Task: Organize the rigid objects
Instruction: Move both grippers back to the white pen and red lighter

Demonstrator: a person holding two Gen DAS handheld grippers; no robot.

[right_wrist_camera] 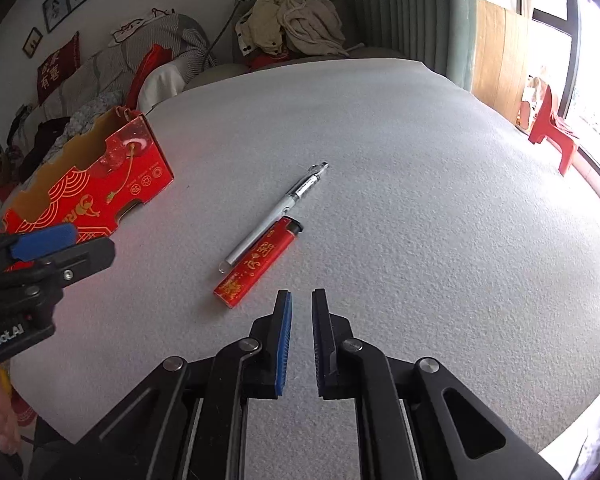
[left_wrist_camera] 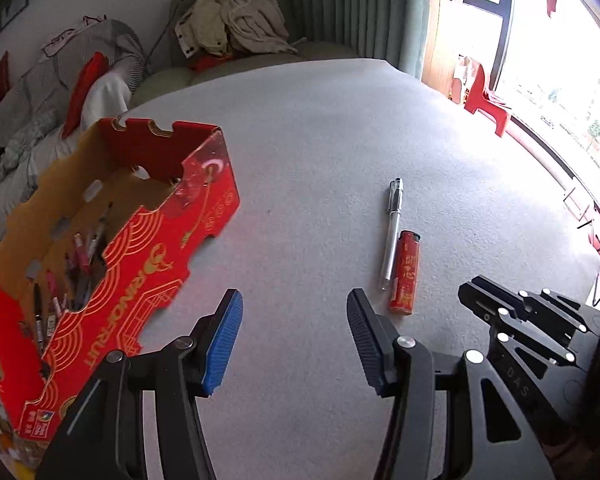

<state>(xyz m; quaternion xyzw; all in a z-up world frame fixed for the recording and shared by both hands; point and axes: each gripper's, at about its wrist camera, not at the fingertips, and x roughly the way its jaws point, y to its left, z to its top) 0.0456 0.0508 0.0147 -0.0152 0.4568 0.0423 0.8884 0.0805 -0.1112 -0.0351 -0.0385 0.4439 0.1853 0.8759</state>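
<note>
1. Where the grey table [left_wrist_camera: 320, 128] fills the middle of the left wrist view, the left gripper [left_wrist_camera: 295, 340] is seen at the bottom centre, released, its blue pads [left_wrist_camera: 224, 344] set wide apart with nothing between them
2. A red lighter [left_wrist_camera: 405, 273] is seen lying flat on the table, right of centre in that view, just above and to the right of the gripper's right finger
3. A clear pen [left_wrist_camera: 392, 232] is laid alongside the lighter's left side, apparently touching it near the lower end, and extends further up the frame
4. A red cardboard box [left_wrist_camera: 148, 248] with gold line patterns is seen standing open at the left of the frame; several pens and markers [left_wrist_camera: 80, 264] are seen inside it, near its lower left
5. The right gripper [left_wrist_camera: 516, 320] is seen at the lower right edge of the left wrist view, low over the table
6. In the right wrist view the right gripper [right_wrist_camera: 301, 336] is shown at the bottom centre, almost clenched, a narrow gap being left between its pads and nothing being held
7. The lighter [right_wrist_camera: 258, 267] and pen [right_wrist_camera: 276, 216] are seen just above and left of those fingertips, lying diagonally from lower left to upper right
8. The box [right_wrist_camera: 96, 184] is placed at the left of that frame, with the left gripper [right_wrist_camera: 44, 240] seen below it at the left edge
9. A pile of beige clothes [right_wrist_camera: 288, 20] is seen on a sofa at the top of the frame, beyond the table
</note>
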